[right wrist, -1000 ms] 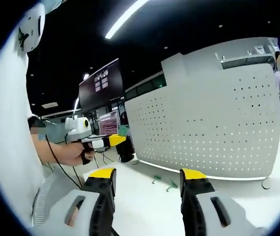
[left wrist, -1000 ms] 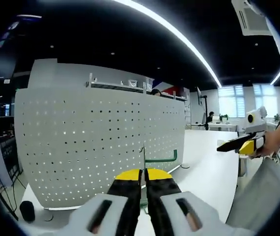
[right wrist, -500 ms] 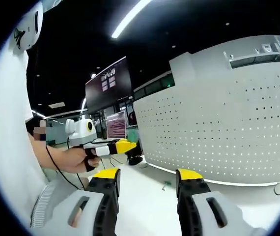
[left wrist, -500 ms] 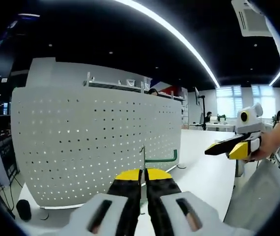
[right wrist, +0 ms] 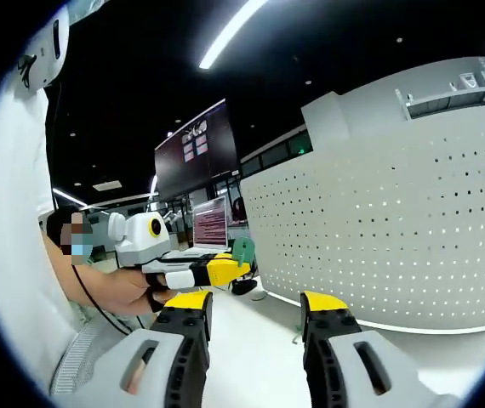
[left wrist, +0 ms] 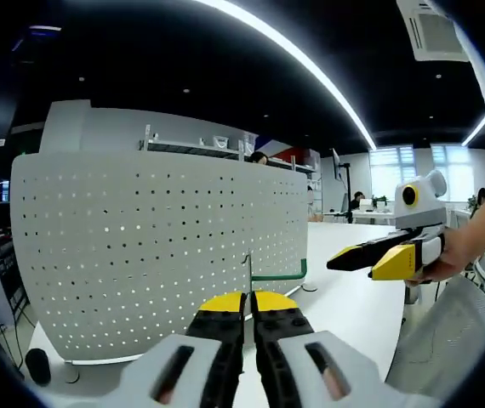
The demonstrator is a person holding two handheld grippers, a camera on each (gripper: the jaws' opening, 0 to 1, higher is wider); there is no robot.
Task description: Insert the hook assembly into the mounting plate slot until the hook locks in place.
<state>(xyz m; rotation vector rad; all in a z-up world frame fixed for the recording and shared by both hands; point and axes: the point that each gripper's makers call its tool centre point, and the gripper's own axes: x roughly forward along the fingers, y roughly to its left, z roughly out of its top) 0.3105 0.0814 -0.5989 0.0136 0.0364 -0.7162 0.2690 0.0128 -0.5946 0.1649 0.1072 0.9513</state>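
Across the white table [left wrist: 353, 297], a big pegboard [left wrist: 157, 246] is standing upright, filling the background. Behind it, a dark screen [right wrist: 193, 151] is hanging by the desks. The left gripper [left wrist: 248, 304] is pinching a thin green hook [left wrist: 278, 274] between nearly closed jaws, just in front of the board. The right gripper [right wrist: 255, 304] is hovering beside it with jaws spread wide, holding nothing.

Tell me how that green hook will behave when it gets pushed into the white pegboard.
The hook looks like thin bent rod, so probably stiff and light. Pinched only at its stem by the left tongs, it may twist. The pegboard stands upright on the table, so a hard push might tip it.
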